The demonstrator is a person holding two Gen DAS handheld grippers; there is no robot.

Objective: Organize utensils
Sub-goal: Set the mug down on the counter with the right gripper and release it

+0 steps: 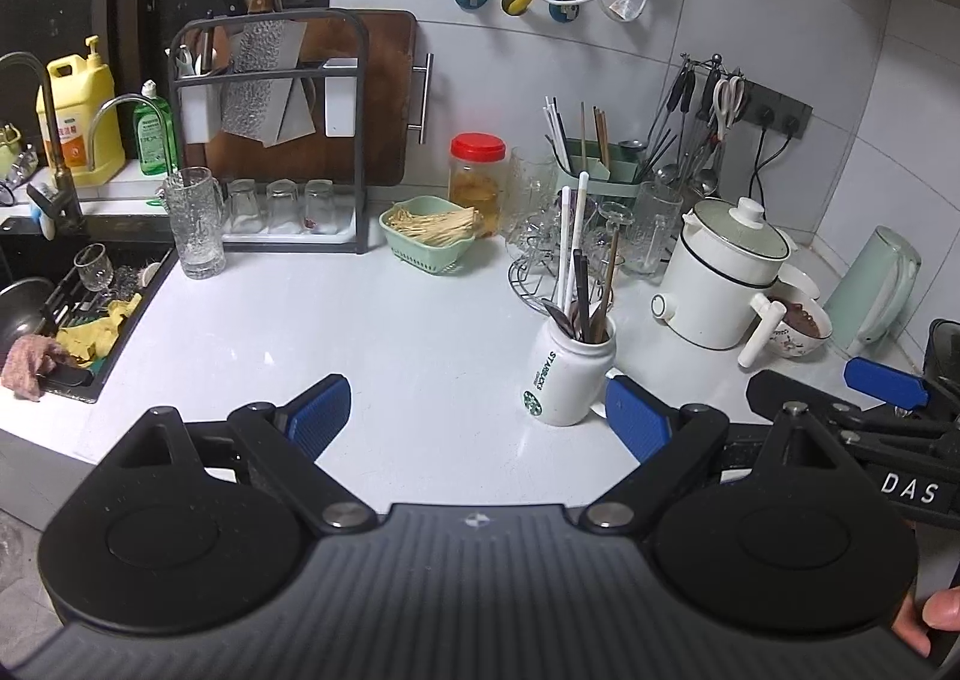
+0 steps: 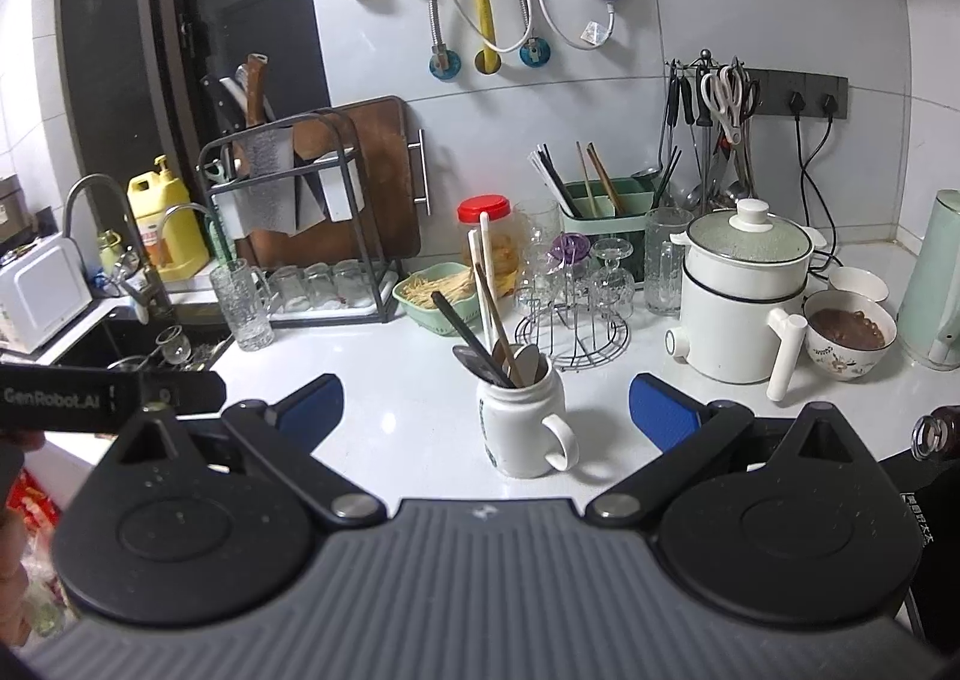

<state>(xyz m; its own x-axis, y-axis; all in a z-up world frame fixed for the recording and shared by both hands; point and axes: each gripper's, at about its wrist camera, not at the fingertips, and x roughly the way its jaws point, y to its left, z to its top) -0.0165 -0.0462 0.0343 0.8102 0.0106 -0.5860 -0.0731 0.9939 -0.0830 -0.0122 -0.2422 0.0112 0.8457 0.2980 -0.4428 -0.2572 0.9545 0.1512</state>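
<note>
White tiles backed a crowded kitchen worktop (image 1: 390, 332). From the left wrist, the left gripper (image 1: 480, 416) hung with jaws wide apart and empty; the mug (image 1: 567, 374) of utensils (image 1: 585, 284) stood just ahead to its right. From the right wrist, the right gripper (image 2: 486, 410) likewise gaped empty, the mug between its jaws. Best to pinch one handle high and lift straight up toward the green caddy (image 2: 606, 224).

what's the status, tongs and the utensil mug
Left tongs open, empty. Right tongs open, empty. White mug upright on counter, utensils in it, untouched. Nothing between tongs and mug.
</note>
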